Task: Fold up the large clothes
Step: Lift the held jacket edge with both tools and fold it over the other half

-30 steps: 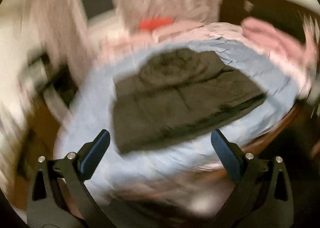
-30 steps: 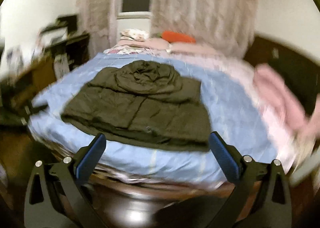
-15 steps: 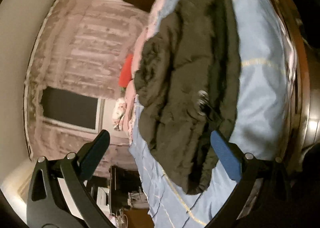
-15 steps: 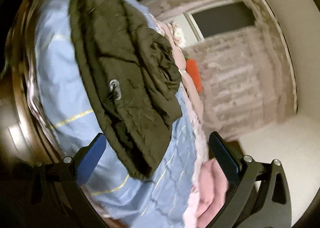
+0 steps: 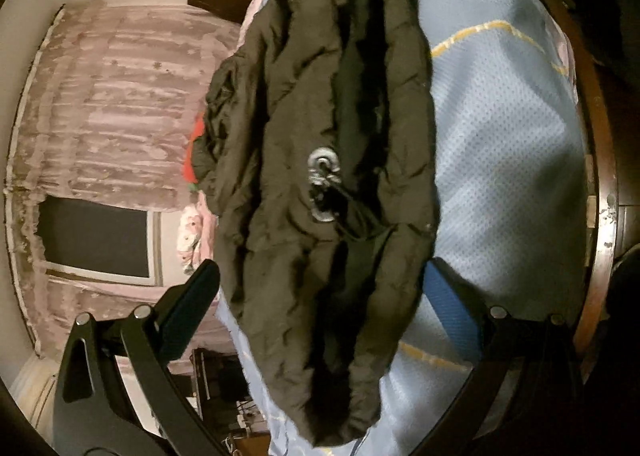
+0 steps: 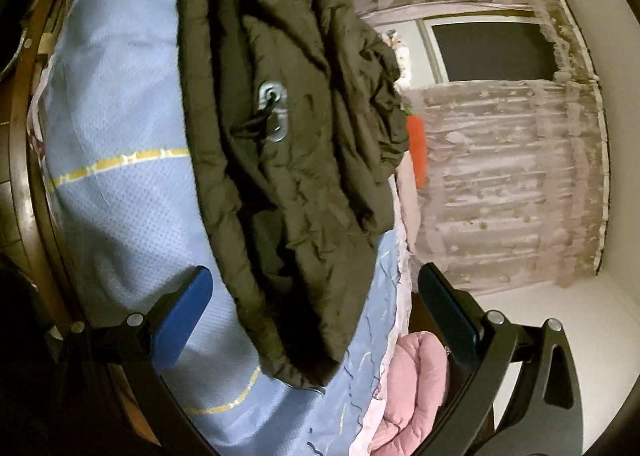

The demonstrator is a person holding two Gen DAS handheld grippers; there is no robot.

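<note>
A dark olive puffer jacket point(image 5: 320, 104) lies folded on the light blue bedspread point(image 5: 504, 144), with a grey drawcord toggle point(image 5: 324, 188) showing near its hem. Both cameras are rolled sideways. My left gripper point(image 5: 320, 296) is open, its blue-padded fingers point(image 5: 452, 308) straddling one end of the jacket's hem without gripping it. In the right wrist view the same jacket point(image 6: 288, 136) and toggle point(image 6: 274, 112) appear, and my right gripper point(image 6: 316, 304) is open around the opposite end of the hem. Nothing is clamped in either.
The bed's dark wooden footboard point(image 5: 600, 176) curves along the near edge. Pink bedding point(image 6: 416, 384) is piled at one side, an orange cushion point(image 6: 416, 152) lies at the head. Lace curtains point(image 6: 508, 184) and a dark window point(image 5: 92, 240) stand behind the bed.
Both grippers have rolled sideways and closed in on the jacket's hem, which now sits between the open fingers. The jacket itself has not moved.
</note>
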